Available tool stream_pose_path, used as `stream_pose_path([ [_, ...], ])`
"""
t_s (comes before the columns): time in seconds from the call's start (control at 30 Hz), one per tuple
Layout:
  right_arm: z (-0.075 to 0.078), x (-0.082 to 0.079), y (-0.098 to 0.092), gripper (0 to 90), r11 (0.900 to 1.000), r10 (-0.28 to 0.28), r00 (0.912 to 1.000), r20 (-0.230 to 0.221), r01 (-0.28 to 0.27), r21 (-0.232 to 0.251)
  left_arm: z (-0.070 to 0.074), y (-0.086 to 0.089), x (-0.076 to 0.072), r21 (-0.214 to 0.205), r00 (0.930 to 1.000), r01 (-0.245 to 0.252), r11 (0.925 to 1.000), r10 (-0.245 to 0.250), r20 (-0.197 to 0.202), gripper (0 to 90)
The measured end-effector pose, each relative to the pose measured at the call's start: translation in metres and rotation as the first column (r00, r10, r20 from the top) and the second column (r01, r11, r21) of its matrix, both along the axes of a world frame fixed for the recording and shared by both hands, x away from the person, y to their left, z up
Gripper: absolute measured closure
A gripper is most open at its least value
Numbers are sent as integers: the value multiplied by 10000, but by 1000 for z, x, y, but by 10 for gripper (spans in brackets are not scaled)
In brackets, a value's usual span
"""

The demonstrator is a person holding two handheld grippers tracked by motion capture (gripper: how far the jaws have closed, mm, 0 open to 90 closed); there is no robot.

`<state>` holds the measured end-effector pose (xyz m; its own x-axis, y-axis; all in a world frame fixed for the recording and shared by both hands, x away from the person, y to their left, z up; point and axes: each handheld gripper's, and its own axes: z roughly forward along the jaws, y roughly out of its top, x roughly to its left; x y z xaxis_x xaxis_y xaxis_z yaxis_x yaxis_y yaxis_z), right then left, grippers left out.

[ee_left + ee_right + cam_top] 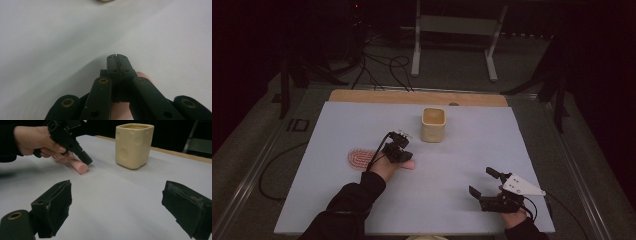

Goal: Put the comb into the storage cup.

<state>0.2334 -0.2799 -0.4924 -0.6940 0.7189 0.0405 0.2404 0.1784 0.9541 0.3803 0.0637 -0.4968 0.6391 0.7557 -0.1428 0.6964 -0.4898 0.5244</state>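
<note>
While the left hand-held gripper [404, 156] rests low over the handle of a pink hairbrush [362, 159], its jaws are pressed together with their toothed pads meshed, as the left gripper view [117, 65] shows, and nothing sits between them. The brush lies flat on the pale sheet covering the desk [337, 200], left of centre, its oval bristled head pointing away to the left and its round handle end [81, 168] sticking out just beyond the gripper's tip. In the right gripper view the closed tip comes down just above the handle, so close that I cannot tell whether it touches; the pink handle also shows directly under the jaws in the left gripper view [146, 76]. A cream square cup [433, 124] stands upright near the far middle of the desk, apart from the brush. The right hand-held gripper [484, 182] is held near the front right corner of the desk, well apart from the brush, with its jaws spread wide and nothing between them [116, 207].
</note>
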Motion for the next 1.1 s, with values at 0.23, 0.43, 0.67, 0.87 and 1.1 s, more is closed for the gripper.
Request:
stream_pose_path([
  [0.23, 0, 0, 0, 90, 10000, -22, 10000, 6, 22, 15, -2, -1, -14, 60, 9995, 319, 9995, -320, 16, 900],
  [0.43, 1, 0, 0, 90, 10000, -8, 10000, 35, 8, 26, -2, 2, -25, -32, 9989, 466, 9989, -466, -52, 900],
  [0.67, 0, 0, 1, 90, 10000, 12, 10000, 28, -12, 16, -1, 3, -37, 89, 9971, 764, 9970, -763, -73, 900],
  [0.87, 0, 0, 1, 90, 10000, 8, 10000, -37, -7, 39, 0, 8, -49, 108, 9948, 1002, 9949, -1000, -179, 900],
  [1.1, 0, 0, 1, 90, 10000, -7, 10000, -16, 7, 35, 1, 17, -61, 5, 9935, 1113, 9938, -1113, -251, 900],
])
